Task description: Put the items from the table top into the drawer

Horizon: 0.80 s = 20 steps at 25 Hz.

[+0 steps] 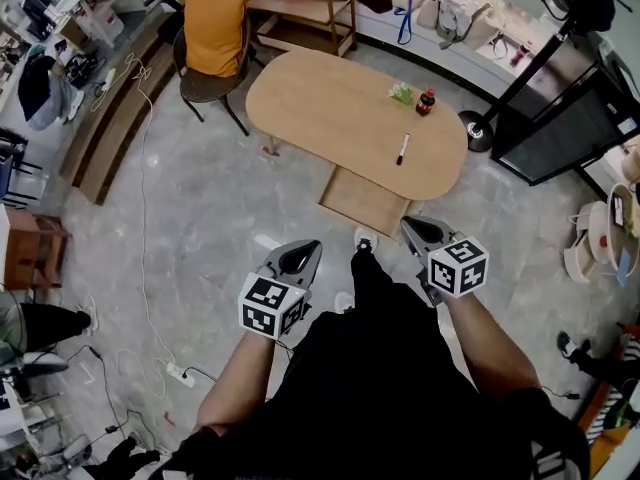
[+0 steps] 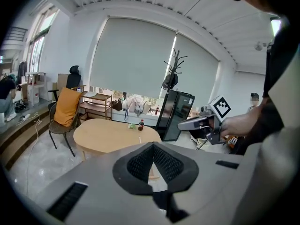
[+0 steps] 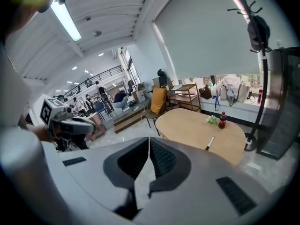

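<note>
An oval wooden table (image 1: pixel 340 108) stands a few steps ahead. On it lie a black-and-white marker (image 1: pixel 403 149), a small dark bottle with a red cap (image 1: pixel 427 102) and a green packet (image 1: pixel 402 93). A wooden drawer (image 1: pixel 365 201) juts out open under the table's near side. My left gripper (image 1: pixel 308 247) and right gripper (image 1: pixel 410 225) are held in front of my body, well short of the table, both shut and empty. The right gripper view shows the marker (image 3: pixel 210 143), bottle (image 3: pixel 222 120) and packet (image 3: pixel 213 120). The bottle (image 2: pixel 141 125) also shows in the left gripper view.
A chair with an orange cushion (image 1: pixel 213 30) stands at the table's far left end. A black stand base (image 1: pixel 478 131) and a dark cabinet (image 1: pixel 570 128) are on the right. Cables and a power strip (image 1: pixel 177 373) lie on the floor at left. A wooden shelf (image 1: pixel 305 13) stands behind.
</note>
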Tool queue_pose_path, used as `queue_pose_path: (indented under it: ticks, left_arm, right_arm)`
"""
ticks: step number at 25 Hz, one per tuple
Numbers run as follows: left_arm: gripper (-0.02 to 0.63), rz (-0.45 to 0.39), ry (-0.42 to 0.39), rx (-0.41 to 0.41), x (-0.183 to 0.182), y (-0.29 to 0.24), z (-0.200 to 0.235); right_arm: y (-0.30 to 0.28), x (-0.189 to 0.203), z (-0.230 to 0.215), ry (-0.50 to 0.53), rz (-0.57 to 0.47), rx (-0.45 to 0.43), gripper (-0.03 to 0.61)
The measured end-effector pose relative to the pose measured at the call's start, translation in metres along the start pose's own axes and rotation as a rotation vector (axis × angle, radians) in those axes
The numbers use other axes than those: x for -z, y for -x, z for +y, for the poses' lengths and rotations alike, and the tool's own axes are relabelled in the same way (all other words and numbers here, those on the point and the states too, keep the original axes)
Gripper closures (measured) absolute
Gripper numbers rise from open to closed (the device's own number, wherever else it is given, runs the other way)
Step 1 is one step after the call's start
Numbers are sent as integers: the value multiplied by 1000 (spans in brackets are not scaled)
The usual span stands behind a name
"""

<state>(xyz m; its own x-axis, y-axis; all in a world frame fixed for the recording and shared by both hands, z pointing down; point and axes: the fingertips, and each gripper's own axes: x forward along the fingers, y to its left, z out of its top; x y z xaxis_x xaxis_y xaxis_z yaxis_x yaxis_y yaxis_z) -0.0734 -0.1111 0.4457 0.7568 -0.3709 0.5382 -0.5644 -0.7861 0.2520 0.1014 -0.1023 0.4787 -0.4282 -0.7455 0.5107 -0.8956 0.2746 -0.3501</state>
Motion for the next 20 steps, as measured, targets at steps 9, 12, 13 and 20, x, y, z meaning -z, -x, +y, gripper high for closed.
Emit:
queue_pose_path:
  ticks: [9, 12, 13, 20]
  left_arm:
    - [612, 98, -31, -17, -48, -87, 63]
    - [612, 140, -16, -14, -61, -129, 80]
    - [612, 152, -13, -9, -65, -143, 85]
    - [612, 252, 19, -11, -58, -223, 125]
  right_arm:
    - [-109, 15, -136, -12, 161, 103, 574]
    - [-143, 26, -193, -49, 213, 143, 574]
    - [-156, 31, -213, -63, 228, 158, 574]
    - [-242, 75, -327, -196, 304, 222, 572]
